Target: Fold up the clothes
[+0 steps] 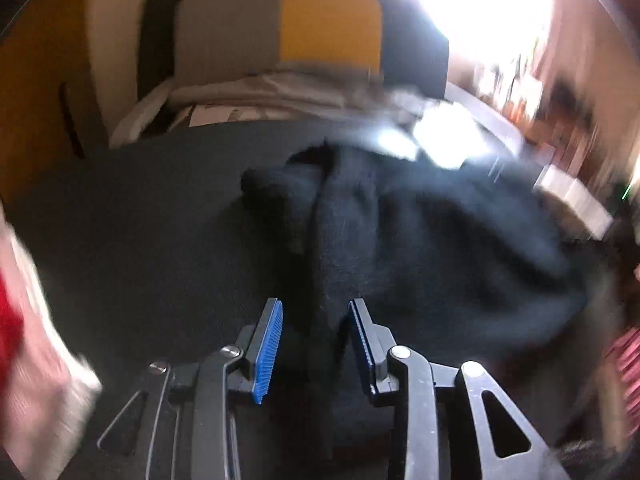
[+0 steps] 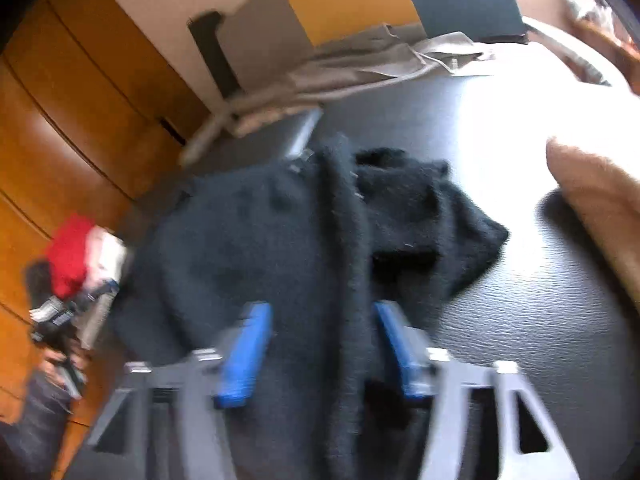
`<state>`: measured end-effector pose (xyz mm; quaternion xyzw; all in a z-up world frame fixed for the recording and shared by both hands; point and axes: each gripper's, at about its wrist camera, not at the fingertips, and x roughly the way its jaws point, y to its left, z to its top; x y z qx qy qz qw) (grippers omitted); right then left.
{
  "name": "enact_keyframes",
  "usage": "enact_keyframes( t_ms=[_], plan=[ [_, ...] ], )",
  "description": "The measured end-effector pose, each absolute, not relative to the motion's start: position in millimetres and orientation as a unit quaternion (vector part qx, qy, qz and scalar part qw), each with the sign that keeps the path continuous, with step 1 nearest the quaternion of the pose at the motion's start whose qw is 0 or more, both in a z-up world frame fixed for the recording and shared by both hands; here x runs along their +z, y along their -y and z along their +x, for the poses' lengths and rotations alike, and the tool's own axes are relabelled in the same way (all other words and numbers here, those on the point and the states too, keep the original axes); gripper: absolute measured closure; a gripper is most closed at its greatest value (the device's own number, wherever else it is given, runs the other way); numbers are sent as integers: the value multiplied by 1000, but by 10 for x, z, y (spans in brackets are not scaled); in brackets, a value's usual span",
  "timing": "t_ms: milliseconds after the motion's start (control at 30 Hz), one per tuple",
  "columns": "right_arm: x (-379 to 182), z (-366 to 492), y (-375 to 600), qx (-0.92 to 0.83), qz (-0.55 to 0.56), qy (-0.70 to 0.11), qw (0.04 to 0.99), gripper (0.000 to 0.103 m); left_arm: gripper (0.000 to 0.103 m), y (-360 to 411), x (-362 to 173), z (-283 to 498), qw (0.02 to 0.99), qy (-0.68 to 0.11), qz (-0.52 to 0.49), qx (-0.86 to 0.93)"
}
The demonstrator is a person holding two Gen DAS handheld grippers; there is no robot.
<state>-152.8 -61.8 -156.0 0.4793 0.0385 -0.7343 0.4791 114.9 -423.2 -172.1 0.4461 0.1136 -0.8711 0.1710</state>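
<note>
We work over a wide dark table (image 2: 520, 340) with a pebbled surface, which gives us a flat bed to lay cloth out on. Behind it stands a chair with grey and yellow panels (image 1: 280, 28), and a grey garment (image 2: 360, 68) lies crumpled along the far edge of the table, well apart from our work, presumably so it stays out of the fold in hand.

The task's thing, a fuzzy black garment (image 1: 420, 232), lies bunched in the middle of the table. It is not flat: a thick ridge of cloth runs from the far side toward us, and one lobe spills off to the side. In both wrist views that ridge runs straight in between the fingers, so we judge each tool is lined up on a raised band because that is easier to pinch than flat cloth.

The left gripper (image 1: 316, 316) has its blue pads set apart with dark cloth filling the gap; whether the pads truly press it we cannot tell. The right gripper (image 2: 322, 320) is blurred, its pads apart on either side of the ridge, and we cannot tell if it grips.

A tan cushion-like shape (image 2: 600, 208) sits at the table's right edge, and something red (image 2: 70, 256) shows off the left.
</note>
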Motion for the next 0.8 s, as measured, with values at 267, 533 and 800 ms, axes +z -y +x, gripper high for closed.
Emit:
enact_keyframes(
  t_ms=[267, 533, 800],
  plan=[
    [-1399, -1397, 109, -758, 475, -66, 442, 97, 93, 4243, -1860, 1546, 140, -248, 444, -849],
    [-1213, -1472, -49, -770, 437, -21, 464, 68, 68, 4235, -1442, 1594, 228, -160, 384, -881],
    [-1060, -1822, 1089, -748, 417, -85, 509, 17, 63, 3868, -1436, 995, 208, -53, 398, -892]
  ],
)
